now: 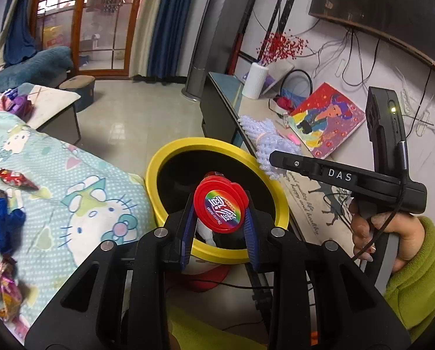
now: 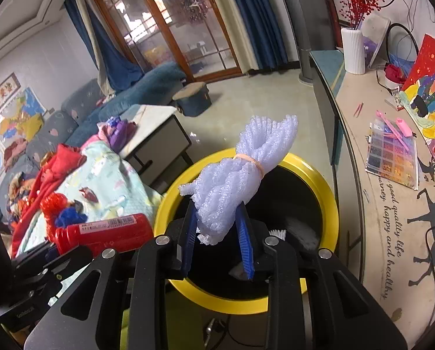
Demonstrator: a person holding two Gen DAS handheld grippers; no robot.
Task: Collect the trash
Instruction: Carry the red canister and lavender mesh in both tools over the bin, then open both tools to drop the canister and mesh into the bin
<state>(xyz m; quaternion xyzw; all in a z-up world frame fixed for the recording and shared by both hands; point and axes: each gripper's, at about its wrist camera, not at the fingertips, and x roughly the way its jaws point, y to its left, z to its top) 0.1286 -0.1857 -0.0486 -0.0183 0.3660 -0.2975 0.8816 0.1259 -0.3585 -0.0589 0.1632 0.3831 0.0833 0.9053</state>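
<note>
**A:** Start left of the yellow bin (image 1: pixel 170 157). What's there for you?

**B:** Loose candy wrappers (image 1: pixel 16 178) lie on the cartoon-print blanket (image 1: pixel 71 180), well left of the bin. Judging by the crinkled foil, they're feather-light and slippery, so you'd pinch a twisted end instead of the flat middle.

**A:** And over the bin itself?

**B:** Your left hand-held gripper (image 1: pixel 221 210) is closed on a red plastic tube (image 1: pixel 218 205), its rainbow-printed cap facing the camera, right above the bin's mouth. From the right wrist view the same tube (image 2: pixel 106 232) sits just left of the bin rim (image 2: pixel 319 172). It looks stiff and smooth. The blue pads (image 1: pixel 188 227) clamp its sides just behind the cap, which is the sensible spot: the cap's flange should stop it sliding forward. It probably weighs little and will drop straight once you let go.

**A:** Then the right side?

**B:** Your right hand-held gripper (image 2: pixel 217 227) is clamped on a bundle of pale foam netting (image 2: pixel 240 175), tied at its waist with a rubber band (image 2: pixel 251 160), held over the bin's opening. It's soft, springy and nearly weightless, I'd say, so it squashes between the pads and may cling to their ridges on release. You hold its lower end; nearer the band would be firmer. Right of the bin runs the bench (image 2: pixel 363 204), which carries nothing you need.
</note>
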